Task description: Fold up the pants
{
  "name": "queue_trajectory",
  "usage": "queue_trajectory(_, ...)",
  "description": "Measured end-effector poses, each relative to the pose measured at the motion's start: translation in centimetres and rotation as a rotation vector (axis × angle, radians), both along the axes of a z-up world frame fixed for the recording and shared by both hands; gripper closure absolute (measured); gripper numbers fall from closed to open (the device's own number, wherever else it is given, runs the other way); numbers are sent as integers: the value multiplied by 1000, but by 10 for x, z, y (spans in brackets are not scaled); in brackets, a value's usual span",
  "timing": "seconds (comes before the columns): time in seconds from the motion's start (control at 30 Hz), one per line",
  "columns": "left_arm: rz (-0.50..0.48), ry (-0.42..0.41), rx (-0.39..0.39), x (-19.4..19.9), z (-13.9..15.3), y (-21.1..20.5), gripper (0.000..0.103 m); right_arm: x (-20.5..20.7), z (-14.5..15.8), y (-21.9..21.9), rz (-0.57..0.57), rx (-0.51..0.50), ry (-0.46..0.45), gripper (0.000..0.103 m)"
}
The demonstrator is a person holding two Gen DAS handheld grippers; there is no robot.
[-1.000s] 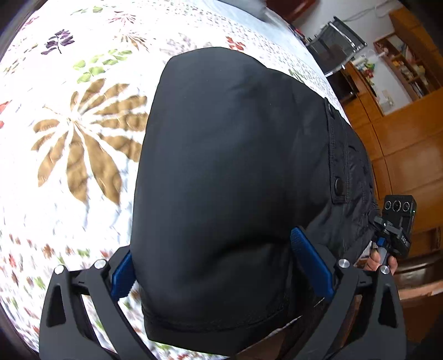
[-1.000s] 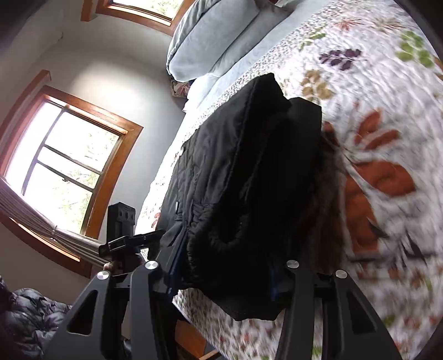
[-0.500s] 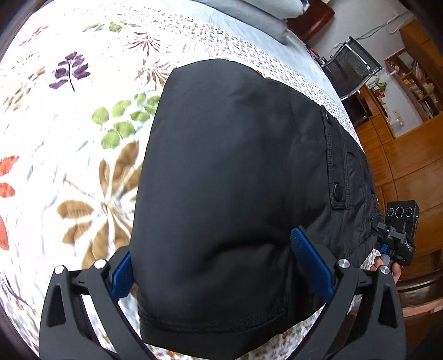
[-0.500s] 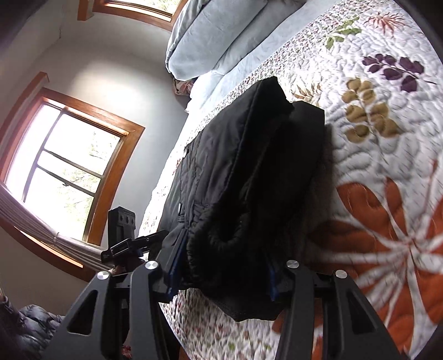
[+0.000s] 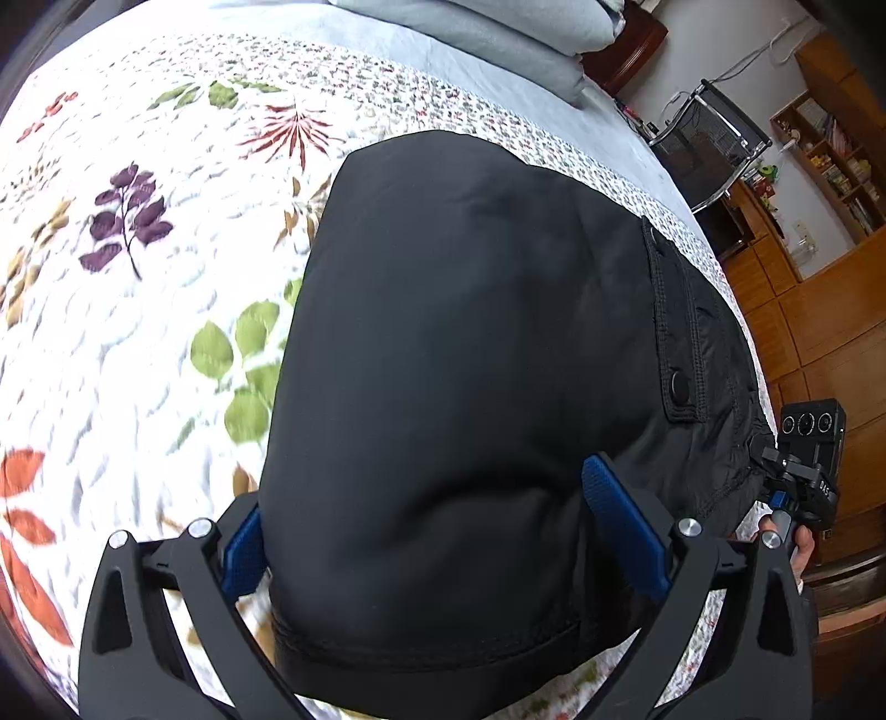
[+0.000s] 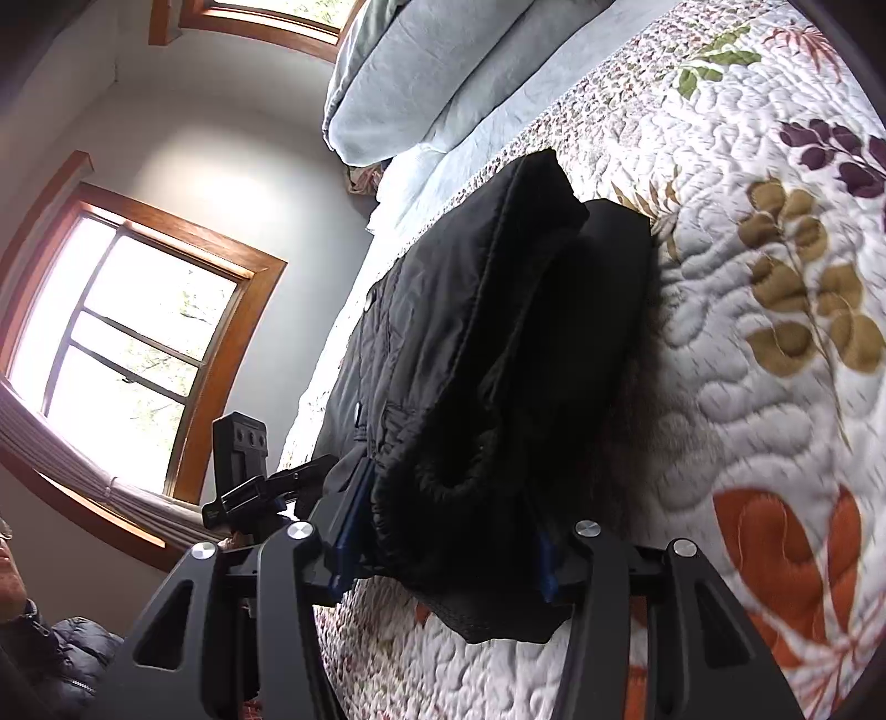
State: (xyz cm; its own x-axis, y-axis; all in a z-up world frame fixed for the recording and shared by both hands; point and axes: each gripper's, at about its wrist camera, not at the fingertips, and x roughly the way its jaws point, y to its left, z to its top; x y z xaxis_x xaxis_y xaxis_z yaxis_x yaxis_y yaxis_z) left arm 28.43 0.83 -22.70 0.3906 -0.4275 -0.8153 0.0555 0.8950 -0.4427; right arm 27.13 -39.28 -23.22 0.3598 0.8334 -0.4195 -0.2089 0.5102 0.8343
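The black pants [image 5: 470,360] are folded into a thick bundle that rests on the floral quilt [image 5: 138,277]. My left gripper [image 5: 426,498] is shut on the bundle's near end, with a blue pad on each side of it. In the right wrist view the same pants [image 6: 498,360] show edge-on, with several stacked layers. My right gripper [image 6: 443,498] is shut on the bundle's side, its pads pressed into the padded fabric. A pocket flap with a snap button [image 5: 678,382] faces up near the right edge. Each gripper's body appears at the edge of the other's view.
Grey-blue pillows [image 5: 498,33] lie at the head of the bed. Wooden cabinets [image 5: 819,310] and a black chair [image 5: 709,149] stand beyond the bed's right side. A window [image 6: 127,343] is on the other side. A person's dark jacket [image 6: 55,653] shows at lower left.
Both grippers have carried the pants bundle across the quilt toward the pillows. The leaf prints have slid past under it. The grip on the bundle looks the same.
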Motion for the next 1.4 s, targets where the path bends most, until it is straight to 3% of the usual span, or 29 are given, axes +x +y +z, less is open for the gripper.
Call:
queue_trajectory(0.3,5,-56,34,15,0,8,3,8,-9,-2,3,23,-11,52)
queue_trajectory(0.57,1,-104,61,6,1,10,3,6,-13,-4,13,31,-22,50)
queue_trajectory(0.7,0,-108,58,11,4,-5,3,2,-15,-6,11,37,-28,48)
queue_trajectory(1.4,-8,-121,57,4,2,-1,2,15,-17,0,4,40,-7,45)
